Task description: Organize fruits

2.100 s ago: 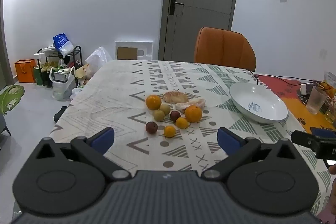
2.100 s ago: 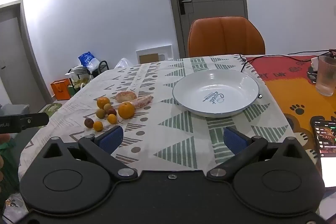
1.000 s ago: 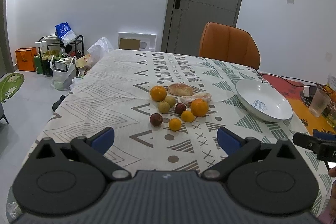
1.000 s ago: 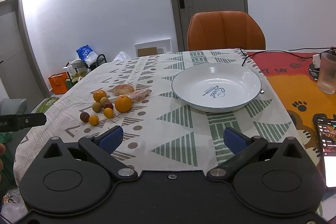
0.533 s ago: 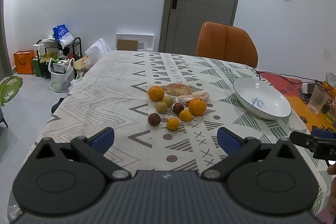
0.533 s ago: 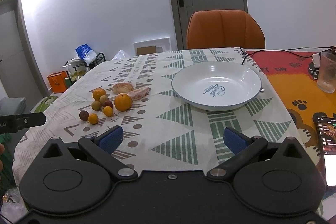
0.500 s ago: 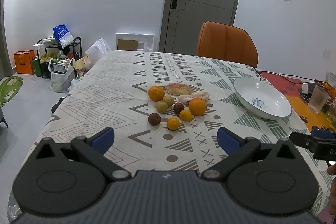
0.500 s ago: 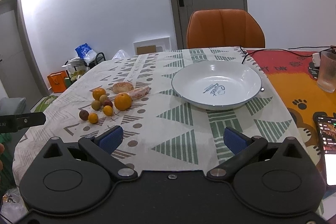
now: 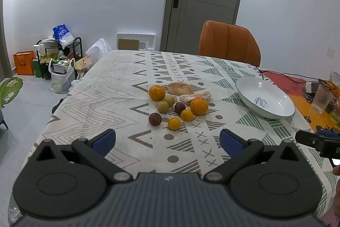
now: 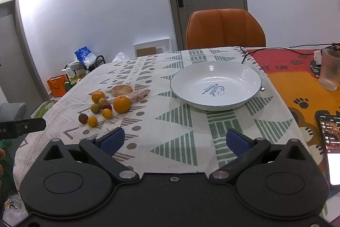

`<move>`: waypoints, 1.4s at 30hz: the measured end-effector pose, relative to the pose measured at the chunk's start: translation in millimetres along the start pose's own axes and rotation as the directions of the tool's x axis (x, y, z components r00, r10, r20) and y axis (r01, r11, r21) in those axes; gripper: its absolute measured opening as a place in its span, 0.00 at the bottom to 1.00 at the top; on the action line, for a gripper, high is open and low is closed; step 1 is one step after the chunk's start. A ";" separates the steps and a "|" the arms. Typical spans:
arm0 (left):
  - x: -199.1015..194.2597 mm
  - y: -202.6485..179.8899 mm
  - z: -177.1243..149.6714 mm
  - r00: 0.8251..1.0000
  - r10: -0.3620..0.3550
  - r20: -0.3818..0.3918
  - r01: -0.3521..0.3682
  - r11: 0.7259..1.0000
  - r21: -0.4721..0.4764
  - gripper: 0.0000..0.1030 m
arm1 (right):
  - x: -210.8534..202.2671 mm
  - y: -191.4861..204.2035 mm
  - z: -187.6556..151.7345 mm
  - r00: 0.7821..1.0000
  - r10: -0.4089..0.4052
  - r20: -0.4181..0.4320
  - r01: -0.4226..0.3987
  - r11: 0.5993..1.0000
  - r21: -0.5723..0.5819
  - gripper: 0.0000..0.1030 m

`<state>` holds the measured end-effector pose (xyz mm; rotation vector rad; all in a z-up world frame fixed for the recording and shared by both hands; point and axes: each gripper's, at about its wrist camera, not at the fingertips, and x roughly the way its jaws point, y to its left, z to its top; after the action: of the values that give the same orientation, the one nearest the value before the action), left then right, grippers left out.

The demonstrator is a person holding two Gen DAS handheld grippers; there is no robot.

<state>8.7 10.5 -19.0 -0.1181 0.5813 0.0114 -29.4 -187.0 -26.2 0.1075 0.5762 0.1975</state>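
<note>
A cluster of fruit lies mid-table on the patterned cloth: a large orange (image 9: 199, 107), a second orange (image 9: 157, 92), two small yellow-orange fruits (image 9: 174, 123), two dark red fruits (image 9: 155, 119), two greenish-brown ones (image 9: 163, 106) and peeled pale segments (image 9: 195, 96). An empty white plate (image 9: 265, 99) (image 10: 215, 84) sits to their right. My left gripper (image 9: 167, 140) is open, held short of the fruit. My right gripper (image 10: 174, 140) is open, near the front edge, short of the plate. The large orange (image 10: 121, 104) lies to its left.
An orange chair (image 9: 229, 43) stands at the far side. A glass (image 10: 330, 69) and cables rest on the orange mat at right. A phone (image 10: 330, 142) lies at the right front. Bags and a rack (image 9: 57, 61) crowd the floor at left.
Both views have shifted only slightly; the fruit and plate have not moved. Both grippers remain open and empty.
</note>
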 end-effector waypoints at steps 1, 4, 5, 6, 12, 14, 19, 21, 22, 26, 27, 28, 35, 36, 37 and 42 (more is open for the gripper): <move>0.0 0.0 0.1 1.000 0.000 0.000 0.000 1.000 0.000 1.00 | -0.3 0.0 -0.1 1.000 0.000 0.001 0.000 1.000 -0.001 1.00; 0.0 0.0 0.1 1.000 -0.001 -0.001 0.001 1.000 0.000 1.00 | -0.6 -0.5 -0.1 1.000 -0.001 0.000 0.001 1.000 0.001 1.00; -0.1 0.0 0.2 1.000 -0.002 0.000 0.002 1.000 0.001 1.00 | -0.6 -0.3 -0.2 1.000 -0.001 0.000 0.001 1.000 0.001 1.00; -0.2 -0.3 -0.2 1.000 -0.004 0.002 0.004 1.000 0.003 1.00 | -0.6 0.0 -0.3 1.000 0.000 0.001 0.000 1.000 0.000 1.00; -0.8 -4.6 0.4 1.000 -0.006 0.003 0.006 1.000 0.009 1.00 | -1.4 -2.6 1.0 1.000 -0.004 0.003 0.004 1.000 0.006 1.00; -1.3 -4.9 0.4 1.000 -0.009 0.005 0.009 1.000 0.011 1.00 | -1.5 -2.9 1.1 1.000 -0.004 0.004 0.004 1.000 0.006 1.00; -2.7 -5.0 0.0 1.000 -0.016 0.014 0.016 1.000 0.012 1.00 | -1.6 -2.3 1.5 1.000 -0.006 0.006 0.006 1.000 0.000 1.00; -2.4 -4.3 0.8 1.000 -0.018 0.015 0.018 1.000 0.009 1.00 | -0.6 -1.7 2.1 1.000 -0.008 0.006 0.008 1.000 -0.001 1.00; -2.0 -4.1 1.1 1.000 -0.019 0.015 0.019 1.000 0.007 1.00 | -0.2 -1.5 2.2 1.000 -0.006 0.008 0.006 1.000 -0.001 1.00; 0.6 -2.9 1.9 1.000 -0.024 0.019 0.024 1.000 0.002 1.00 | 0.7 -2.1 2.5 1.000 0.003 0.015 -0.003 1.000 0.000 1.00; 2.3 -2.8 2.0 1.000 -0.025 0.019 0.025 1.000 0.001 1.00 | 1.4 -2.0 2.5 1.000 0.004 0.015 -0.004 1.000 -0.001 1.00; 3.5 -2.6 2.2 1.000 -0.026 0.018 0.026 1.000 0.000 1.00 | 2.4 -1.8 2.4 1.000 0.004 0.014 -0.004 1.000 -0.002 1.00; 15.7 2.3 2.2 0.999 -0.029 0.018 0.029 0.999 -0.022 1.00 | 14.2 -0.3 3.8 1.000 0.005 -0.002 -0.005 1.000 -0.004 1.00; 18.2 3.9 2.2 0.999 -0.029 0.018 0.029 0.999 -0.029 1.00 | 16.2 0.1 4.2 1.000 0.006 -0.003 -0.006 1.000 -0.007 1.00; 20.5 5.4 2.3 0.999 -0.029 0.017 0.030 0.999 -0.035 1.00 | 18.8 1.0 4.6 1.000 0.006 -0.005 -0.006 1.000 -0.012 1.00; 33.8 11.1 3.1 0.999 -0.038 -0.001 0.038 0.998 -0.053 0.98 | 31.7 1.5 6.7 1.000 0.020 -0.019 -0.020 1.000 -0.013 1.00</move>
<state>38.2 21.1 -36.1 -0.1811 0.5805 -0.0100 0.1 -179.1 -37.2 0.0986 0.5930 0.2218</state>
